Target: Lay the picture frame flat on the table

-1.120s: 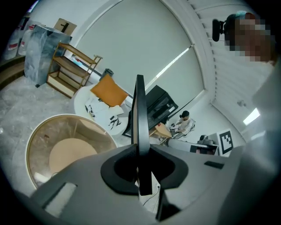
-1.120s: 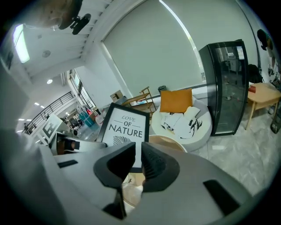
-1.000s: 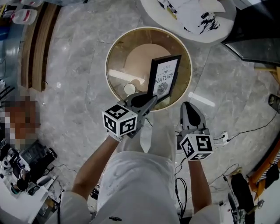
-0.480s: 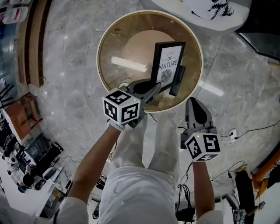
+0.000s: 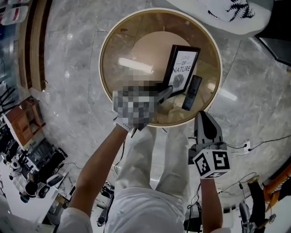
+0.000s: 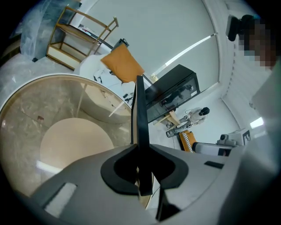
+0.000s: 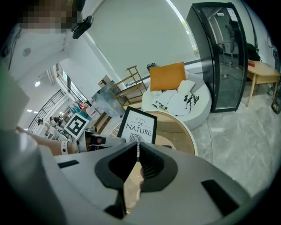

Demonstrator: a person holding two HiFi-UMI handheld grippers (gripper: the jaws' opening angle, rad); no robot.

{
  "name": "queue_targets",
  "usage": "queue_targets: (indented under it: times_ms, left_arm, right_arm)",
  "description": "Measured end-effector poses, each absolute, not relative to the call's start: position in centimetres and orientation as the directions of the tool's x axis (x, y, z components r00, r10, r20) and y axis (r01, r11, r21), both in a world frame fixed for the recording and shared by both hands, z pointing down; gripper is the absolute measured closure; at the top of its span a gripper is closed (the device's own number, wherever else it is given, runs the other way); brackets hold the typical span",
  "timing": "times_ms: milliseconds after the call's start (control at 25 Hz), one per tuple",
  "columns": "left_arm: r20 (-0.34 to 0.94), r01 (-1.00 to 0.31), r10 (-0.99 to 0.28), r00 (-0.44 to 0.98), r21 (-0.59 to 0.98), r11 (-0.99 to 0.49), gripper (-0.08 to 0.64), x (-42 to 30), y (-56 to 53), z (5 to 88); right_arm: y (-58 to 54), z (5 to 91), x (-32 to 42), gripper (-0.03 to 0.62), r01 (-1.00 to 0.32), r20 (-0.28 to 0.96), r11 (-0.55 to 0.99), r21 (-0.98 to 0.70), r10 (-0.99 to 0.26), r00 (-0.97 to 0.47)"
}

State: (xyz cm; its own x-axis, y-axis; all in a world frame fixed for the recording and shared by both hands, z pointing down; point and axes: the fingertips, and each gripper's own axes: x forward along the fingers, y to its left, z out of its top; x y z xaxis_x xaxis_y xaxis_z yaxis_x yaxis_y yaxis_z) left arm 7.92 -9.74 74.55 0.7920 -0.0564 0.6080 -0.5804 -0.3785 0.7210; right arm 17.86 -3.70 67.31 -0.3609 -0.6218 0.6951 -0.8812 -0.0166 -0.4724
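Note:
The black picture frame (image 5: 183, 70) with the "NATURE" print stands upright over the round glass table (image 5: 107, 41), its back stand (image 5: 191, 93) jutting out to the right. My left gripper (image 5: 166, 92) is shut on the frame's lower left edge. In the left gripper view the frame (image 6: 140, 114) shows edge-on, pinched between the jaws of the left gripper (image 6: 142, 151). My right gripper (image 5: 203, 114) hangs just outside the table's near rim, apart from the frame. Its jaws (image 7: 137, 147) are shut with nothing in them, and they face the frame (image 7: 139, 125).
A white round seat (image 5: 227, 13) with an orange cushion (image 7: 167, 75) sits beyond the table. A black glass cabinet (image 7: 219, 48) stands at the far right and wooden shelving (image 5: 38, 45) at the left. Cables (image 5: 254, 143) trail across the marble floor.
Both grippers have come down. The left one has lowered the frame toward the table top, and the frame's back stand now shows. The right gripper stays near the table's edge.

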Motion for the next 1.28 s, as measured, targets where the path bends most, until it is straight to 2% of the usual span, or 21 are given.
queue_targets:
  times_ms: [320,560,840,1040,1280]
  left_arm:
    - [0.595,-0.557,-0.014,0.803,0.743,-0.371,0.509,8.3,-9.8,77.5]
    - [0.576,-0.562,-0.048,0.816,0.771,-0.301,0.506,8.3,-10.1,78.5]
    - [0.654,-0.625,-0.051,0.755,0.693,-0.359,0.486,7.8,-11.0,79.7]
    - [0.769,-0.717,-0.091,0.633,0.539,-0.442,0.475,6.6,-11.6,81.5]
    - [0.828,-0.764,-0.11,0.55,0.445,-0.467,0.443,6.2,-12.2,82.3]
  right_arm:
    - [-4.4,69.5,17.3,0.578,-0.876,0.698,-0.038,-0.481,-0.621,-0.356]
    - [-4.1,69.9,17.6,0.578,-0.875,0.699,-0.05,-0.481,-0.625,-0.348]
    - [-4.1,70.1,17.8,0.578,-0.873,0.7,-0.061,-0.483,-0.626,-0.343]
    - [-4.2,70.1,18.0,0.577,-0.877,0.704,-0.076,-0.474,-0.631,-0.326]
    - [-4.4,69.8,18.2,0.578,-0.877,0.703,-0.08,-0.474,-0.634,-0.323]
